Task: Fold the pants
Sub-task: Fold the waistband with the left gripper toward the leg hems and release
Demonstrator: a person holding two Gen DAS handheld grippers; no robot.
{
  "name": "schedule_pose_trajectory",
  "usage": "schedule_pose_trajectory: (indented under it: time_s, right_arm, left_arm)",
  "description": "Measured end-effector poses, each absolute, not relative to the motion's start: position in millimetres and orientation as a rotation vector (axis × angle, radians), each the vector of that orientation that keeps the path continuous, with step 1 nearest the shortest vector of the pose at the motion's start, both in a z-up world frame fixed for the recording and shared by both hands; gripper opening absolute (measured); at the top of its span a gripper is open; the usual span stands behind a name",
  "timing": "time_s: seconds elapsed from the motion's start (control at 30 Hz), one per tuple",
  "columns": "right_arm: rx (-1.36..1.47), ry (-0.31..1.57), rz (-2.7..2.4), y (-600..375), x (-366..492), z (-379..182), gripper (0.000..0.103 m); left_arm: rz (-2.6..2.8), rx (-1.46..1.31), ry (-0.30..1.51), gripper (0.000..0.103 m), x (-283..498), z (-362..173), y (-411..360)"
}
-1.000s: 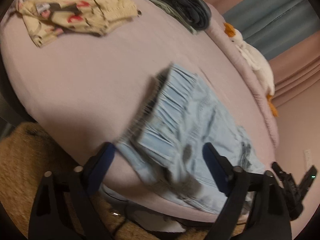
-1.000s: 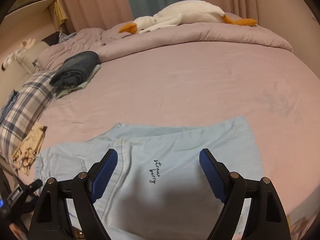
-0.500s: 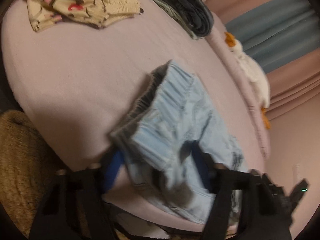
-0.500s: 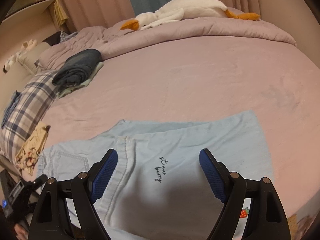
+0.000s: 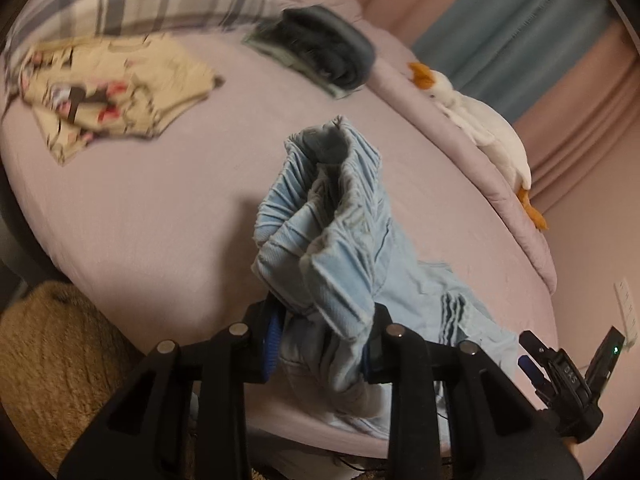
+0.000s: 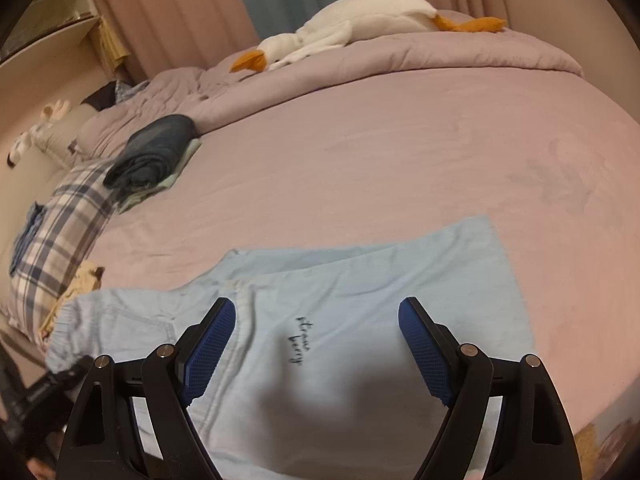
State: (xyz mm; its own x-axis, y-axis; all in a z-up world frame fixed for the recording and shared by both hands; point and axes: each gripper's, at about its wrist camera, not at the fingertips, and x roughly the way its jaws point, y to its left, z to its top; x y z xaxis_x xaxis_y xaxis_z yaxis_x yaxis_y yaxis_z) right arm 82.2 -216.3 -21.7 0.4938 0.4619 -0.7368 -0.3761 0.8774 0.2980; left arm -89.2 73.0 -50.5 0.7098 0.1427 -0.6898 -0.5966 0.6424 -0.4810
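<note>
Light blue pants (image 6: 360,312) lie on the pink bed, legs to the right, waistband at the left near the bed's front edge. My left gripper (image 5: 320,344) is shut on the elastic waistband (image 5: 320,216), which is bunched and lifted off the sheet. My right gripper (image 6: 316,340) is open and empty, hovering above the pant leg beside the small dark lettering (image 6: 302,338). The left gripper also shows at the lower left of the right wrist view (image 6: 36,396).
A cream patterned garment (image 5: 108,92) lies at the far left. A folded dark stack (image 6: 154,156) sits near the plaid pillow (image 6: 64,224). A white goose plush (image 6: 352,24) rests on the rolled duvet. A tan rug (image 5: 44,364) lies beside the bed.
My left gripper has closed on the waistband and lifted it, bunching the fabric. My right gripper has stayed open over the leg, with the view shifting slightly.
</note>
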Motion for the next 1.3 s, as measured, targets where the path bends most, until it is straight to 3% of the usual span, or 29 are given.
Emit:
schedule_pose_trajectory:
  time_s: [0.8, 1.3]
  right_arm:
    - [0.183, 0.857, 0.453, -258, 85, -5, 0.084]
    - [0.256, 0.852, 0.361, -296, 93, -11, 0.084]
  left_arm:
    - [0.112, -0.477, 0.643, 0.027, -10, 24, -25]
    - [-0.099, -0.412, 0.794, 0.027, 56, -18, -98]
